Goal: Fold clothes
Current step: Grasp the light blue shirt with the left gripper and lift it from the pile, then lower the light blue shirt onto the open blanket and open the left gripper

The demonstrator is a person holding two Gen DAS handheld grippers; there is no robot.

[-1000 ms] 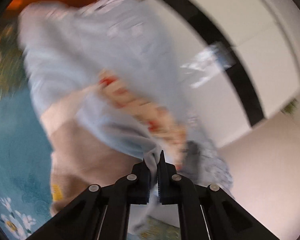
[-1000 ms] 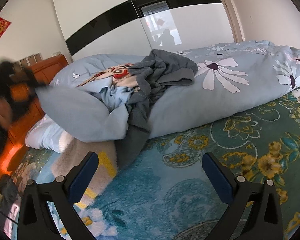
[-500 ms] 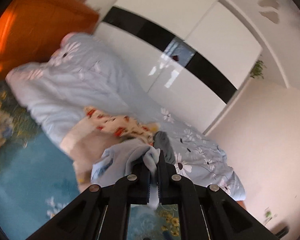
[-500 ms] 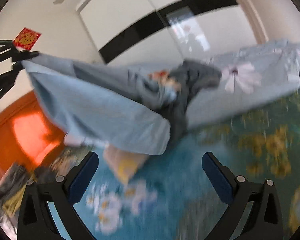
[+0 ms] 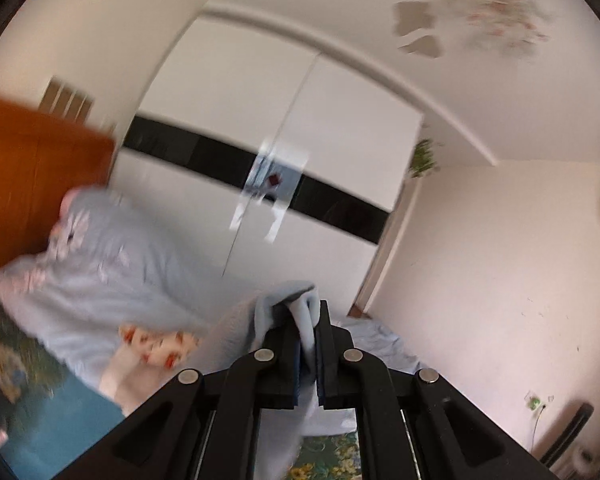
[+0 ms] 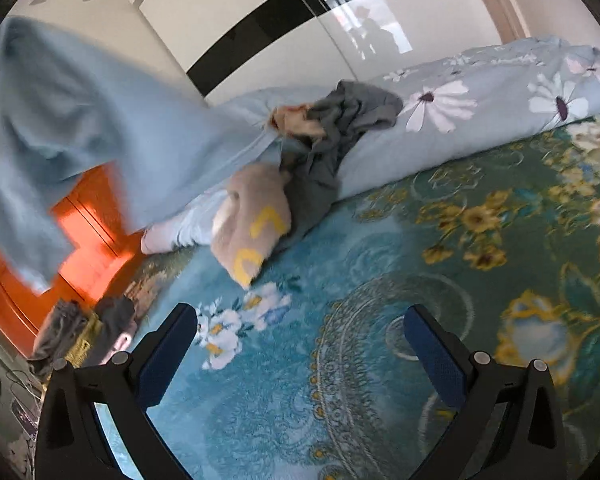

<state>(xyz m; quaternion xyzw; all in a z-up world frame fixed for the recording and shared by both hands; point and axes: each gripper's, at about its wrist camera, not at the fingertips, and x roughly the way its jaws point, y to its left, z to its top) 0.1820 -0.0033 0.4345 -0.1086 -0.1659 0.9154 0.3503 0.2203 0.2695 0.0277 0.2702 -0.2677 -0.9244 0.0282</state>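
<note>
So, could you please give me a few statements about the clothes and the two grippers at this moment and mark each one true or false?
1. The left gripper is shut on the light blue garment. True.
2. The right gripper is clamped on the grey garment. False: it is open and empty, above the floral bedspread.
3. The light blue garment lies flat on the bedspread. False: it hangs lifted in the air at the left of the right wrist view.
4. A beige garment with yellow markings lies by the rolled duvet. True.
5. The grey garment is neatly folded. False: it lies crumpled against the duvet.
</note>
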